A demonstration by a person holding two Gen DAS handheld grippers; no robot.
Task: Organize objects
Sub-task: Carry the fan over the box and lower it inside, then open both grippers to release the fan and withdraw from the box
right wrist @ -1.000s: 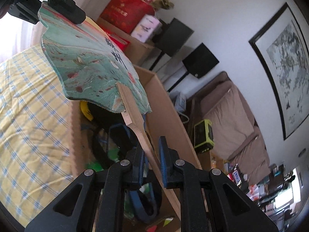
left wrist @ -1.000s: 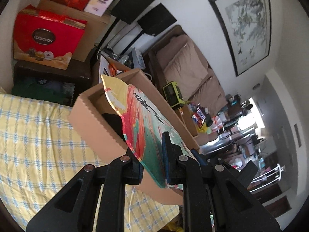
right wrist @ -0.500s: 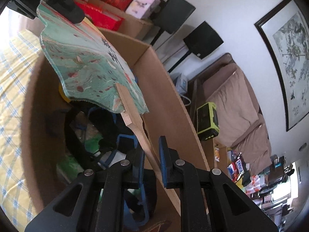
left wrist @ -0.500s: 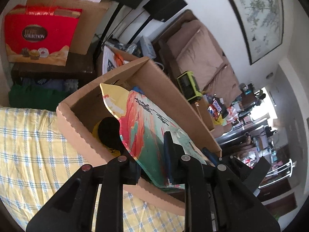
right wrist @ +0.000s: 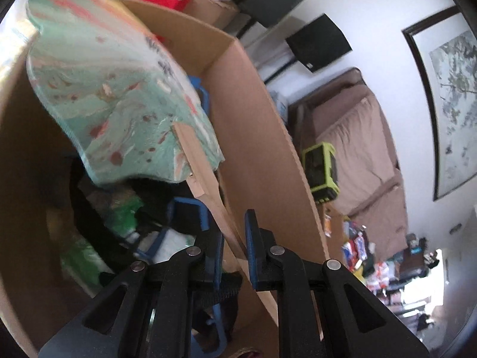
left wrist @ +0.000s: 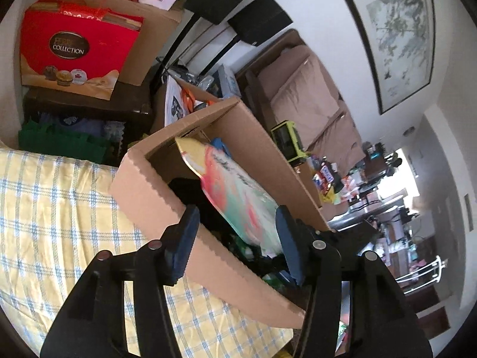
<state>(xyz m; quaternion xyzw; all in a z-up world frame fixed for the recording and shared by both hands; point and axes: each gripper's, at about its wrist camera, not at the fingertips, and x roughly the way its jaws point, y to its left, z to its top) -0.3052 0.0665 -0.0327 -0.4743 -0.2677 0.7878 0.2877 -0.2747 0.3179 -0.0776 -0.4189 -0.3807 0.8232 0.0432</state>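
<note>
A hand fan [left wrist: 235, 200] with a green, red and yellow printed face and a flat wooden handle [right wrist: 205, 185] sits inside an open cardboard box [left wrist: 143, 188]. In the right wrist view the fan face [right wrist: 110, 89] leans over the box contents. My right gripper [right wrist: 234, 238] is shut on the wooden handle, down inside the box [right wrist: 253, 137]. My left gripper [left wrist: 235, 238] is open and empty, just above the box's near wall, with the fan's lower edge between its fingers but untouched.
The box stands on a yellow and blue checked cloth [left wrist: 59, 208] and holds dark straps, blue frames and green packets [right wrist: 125, 217]. Behind it are a red gift box [left wrist: 74, 47], cardboard cartons, black speakers [left wrist: 259, 26] and a brown sofa [left wrist: 310, 101].
My left gripper has opened and let go of the fan's face. The right gripper has lowered the fan by its handle deeper into the box.
</note>
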